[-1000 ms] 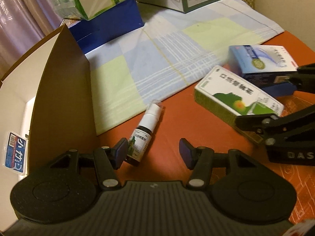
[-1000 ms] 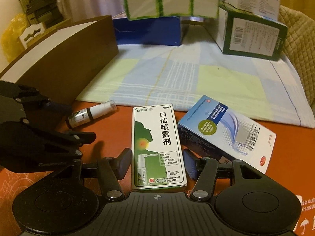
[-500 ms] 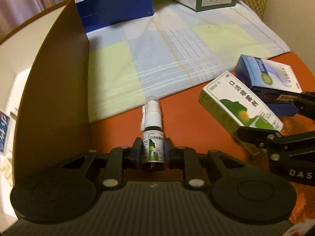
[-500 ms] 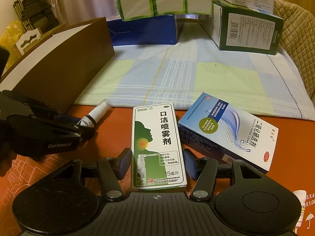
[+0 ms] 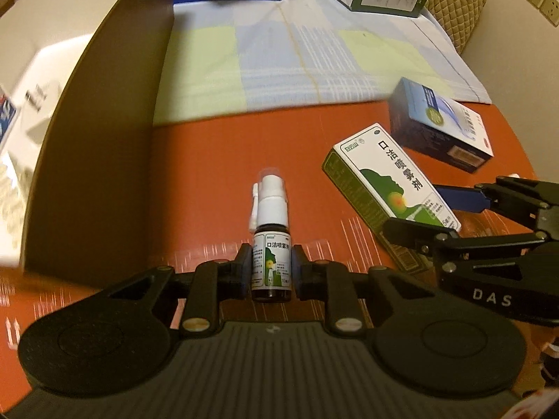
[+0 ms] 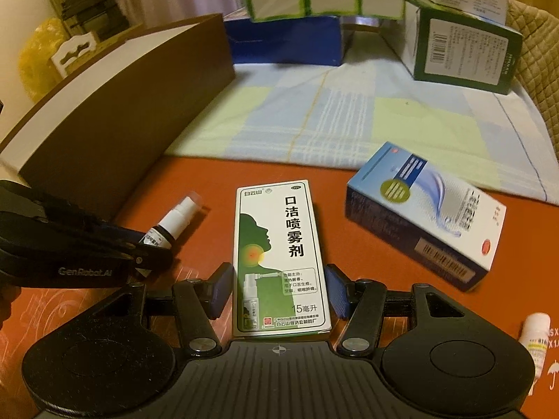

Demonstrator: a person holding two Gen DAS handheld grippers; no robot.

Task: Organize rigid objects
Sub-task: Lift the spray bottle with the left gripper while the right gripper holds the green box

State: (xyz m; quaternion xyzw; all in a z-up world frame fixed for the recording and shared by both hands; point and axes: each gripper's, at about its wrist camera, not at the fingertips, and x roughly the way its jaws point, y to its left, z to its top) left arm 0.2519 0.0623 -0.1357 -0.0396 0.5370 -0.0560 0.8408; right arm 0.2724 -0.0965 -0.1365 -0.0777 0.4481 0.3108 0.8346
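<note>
Two grippers at work. Left gripper (image 5: pixel 271 269): fingers (image 5: pixel 244 265) closed on the labelled body of a small spray bottle (image 5: pixel 270 241), dark glass with a white pump head under a clear cap. Bottle points forward along the fingers, low over the orange worktop (image 5: pixel 209 160); whether it is lifted clear I cannot tell.

Right gripper (image 6: pixel 279 291): fingers (image 6: pixel 222 289) spread wide, one on each side of the near end of a green-and-white spray carton (image 6: pixel 277 255) lying flat on the worktop. Small gaps show on both sides; nothing held.

Risks, as judged:
- Bottle is round, smooth glass with a glossy label, gripped low on the body; it could roll or pivot between the pads if swung fast.
- The loose-looking clear cap could catch the rim of the brown box (image 5: pixel 104 132) to the left, the likely destination.
- Carton is thin card; a hard squeeze on its long sides could crush it, and off-centre pads would make it yaw.
- The two grippers sit near each other; a crossing path could knock them together.

Surroundings: blue-and-white carton (image 6: pixel 424 216) just beside the green one, glossy card, sharp corners. Checked cloth (image 6: pixel 349 122) beyond, soft, woven. Small white bottle (image 6: pixel 534 345) at the right edge.
</note>
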